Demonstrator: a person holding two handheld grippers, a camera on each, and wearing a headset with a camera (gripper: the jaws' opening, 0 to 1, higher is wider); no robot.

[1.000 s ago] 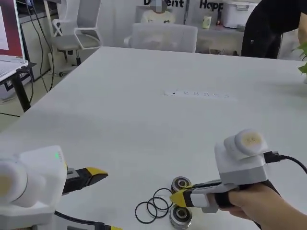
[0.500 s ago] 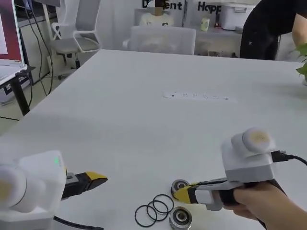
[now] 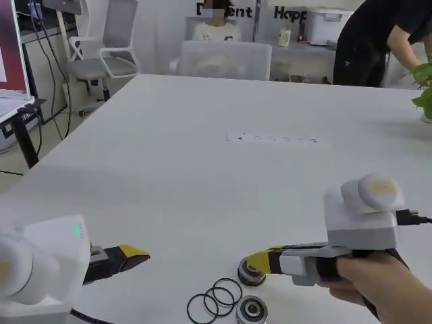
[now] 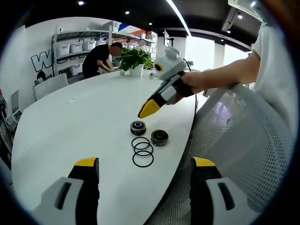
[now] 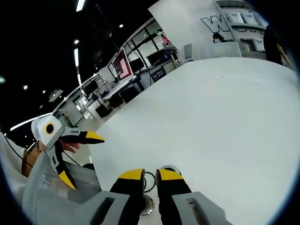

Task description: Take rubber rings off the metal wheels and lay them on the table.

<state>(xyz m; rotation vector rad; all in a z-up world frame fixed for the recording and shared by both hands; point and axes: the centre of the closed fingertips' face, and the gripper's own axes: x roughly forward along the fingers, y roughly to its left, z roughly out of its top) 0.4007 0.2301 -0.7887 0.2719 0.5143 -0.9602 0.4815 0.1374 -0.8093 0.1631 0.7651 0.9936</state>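
Note:
Two metal wheels lie near the table's front edge, the far wheel (image 3: 250,273) and the near wheel (image 3: 252,310). Three black rubber rings (image 3: 214,300) lie overlapping just left of them on the table. My right gripper (image 3: 254,262) is shut, its yellow tip right over the far wheel, with nothing seen in it. In the left gripper view my left gripper (image 4: 145,165) stands wide open, short of the rings (image 4: 142,152) and both wheels (image 4: 138,127) (image 4: 160,137). One of its yellow fingertips (image 3: 129,255) shows at the head view's lower left.
The white table (image 3: 202,175) runs far back, with a flush socket strip (image 3: 277,138) at its middle. Office chairs (image 3: 223,59) and a person stand beyond the far edge. A plant (image 3: 424,91) sits at the right. A mesh chair back (image 4: 225,136) is close behind the front edge.
My right gripper's tip has moved from between the two wheels to over the far wheel. The left gripper has stayed about where it was, and the rings and wheels have not moved.

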